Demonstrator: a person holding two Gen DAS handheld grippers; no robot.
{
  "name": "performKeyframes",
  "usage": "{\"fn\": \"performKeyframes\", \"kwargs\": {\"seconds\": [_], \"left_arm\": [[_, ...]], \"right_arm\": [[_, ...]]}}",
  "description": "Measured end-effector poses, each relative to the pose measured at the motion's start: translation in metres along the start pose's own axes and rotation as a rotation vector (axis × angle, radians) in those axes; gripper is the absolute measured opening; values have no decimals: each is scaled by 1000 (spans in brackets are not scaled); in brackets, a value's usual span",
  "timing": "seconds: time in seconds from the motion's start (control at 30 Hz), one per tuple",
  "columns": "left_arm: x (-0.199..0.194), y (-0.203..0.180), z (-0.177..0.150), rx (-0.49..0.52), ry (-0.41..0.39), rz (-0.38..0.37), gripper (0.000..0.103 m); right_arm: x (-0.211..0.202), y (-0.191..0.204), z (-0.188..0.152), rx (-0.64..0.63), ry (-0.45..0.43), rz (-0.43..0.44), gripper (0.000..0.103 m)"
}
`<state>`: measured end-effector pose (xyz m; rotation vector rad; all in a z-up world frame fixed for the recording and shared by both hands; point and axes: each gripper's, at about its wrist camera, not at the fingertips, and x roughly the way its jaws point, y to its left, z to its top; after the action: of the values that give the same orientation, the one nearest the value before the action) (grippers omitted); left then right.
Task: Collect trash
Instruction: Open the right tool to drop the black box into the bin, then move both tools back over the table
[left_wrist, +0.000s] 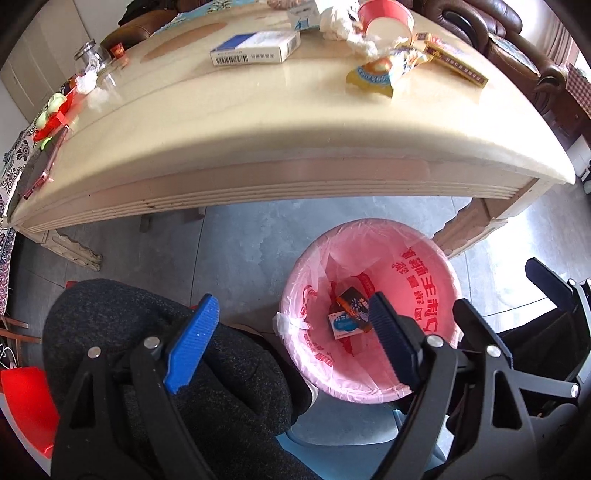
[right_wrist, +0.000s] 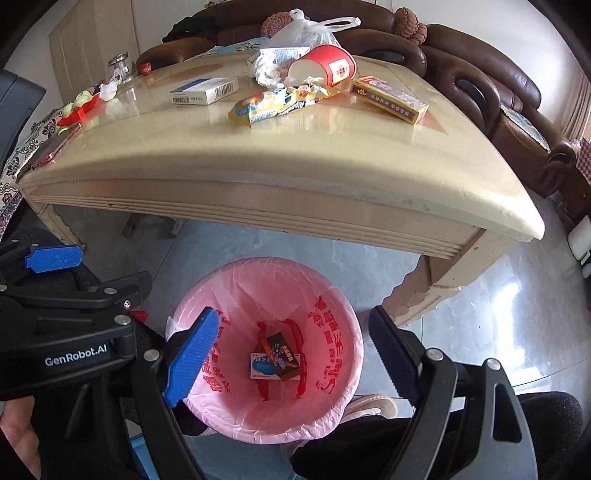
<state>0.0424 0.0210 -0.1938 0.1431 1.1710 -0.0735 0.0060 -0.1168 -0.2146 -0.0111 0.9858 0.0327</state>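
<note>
Both grippers hang over the bin, jaws spread wide, nothing btwn them. Left gripper (left_wrist: 291, 347): ribbed blue pad on one finger, ribbed dark navy pad on the other, black plastic arms w/ metal rivets. Right gripper (right_wrist: 291, 358): same build; it shows at right edge of left wrist view too. Below, at bottom of both views, a person's legs in dark knit fabric (left_wrist: 155, 332).

Bin (right_wrist: 229, 432) sits on grey tile floor just in front of the table, centre-low in right view, lower right in left view. Round, lined w/ thin pink plastic bag (right_wrist: 332, 332), red print on it, bag folded over the rim. Inside at bottom: dark small box w/ orange edge (right_wrist: 282, 356) lying partly on a white-and-blue small box (right_wrist: 260, 367). Both touching.

Table (left_wrist: 258, 147) fills upper half: glossy cream stone-like top, rounded edge, grooved apron, carved legs. Trash left on it: white-blue carton w/ barcode (right_wrist: 203, 91), flat; yellow crinkled snack wrapper (right_wrist: 266, 105); maroon-gold long box (right_wrist: 389, 99) toward right; red paper cup (right_wrist: 325, 68) tipped on its side, mouth facing left; crumpled white tissue (right_wrist: 267, 74) touching cup; clear plastic bag (right_wrist: 314, 29) behind, knotted handles up.

Upper left of table: glass jar (right_wrist: 120, 66), red tray w/ pale green round items (right_wrist: 79, 103), pink phone (right_wrist: 55, 146) at left edge. Brown leather sofa (right_wrist: 498, 92) beyond, far side and right.
</note>
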Motion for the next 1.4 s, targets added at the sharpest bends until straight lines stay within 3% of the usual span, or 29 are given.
{"fn": "performKeyframes", "kwargs": {"seconds": [0.3,0.5,0.67,0.83,0.93,1.2,1.4], "left_arm": [[-61,10,21,0,-48,-15,82],[-104,33,50,-12,-63,-37,82],[-145,48,81,-22,-73,-67,84],[-186,46,108,30,-105,-34,89],[-204,42,125,62,-92,-79,89],[-224,34,156,35,-127,-52,90],[-204,23,172,26,-80,-62,90]], "right_arm": [[-58,-18,28,41,-87,38,83],[-106,-35,61,42,-149,92,90],[-139,-47,94,-30,-178,116,96],[-168,-57,127,-122,-188,131,96],[-181,-63,148,-155,-178,177,96],[-185,-70,184,-196,-156,239,96],[-165,-78,196,-196,-140,233,96]]}}
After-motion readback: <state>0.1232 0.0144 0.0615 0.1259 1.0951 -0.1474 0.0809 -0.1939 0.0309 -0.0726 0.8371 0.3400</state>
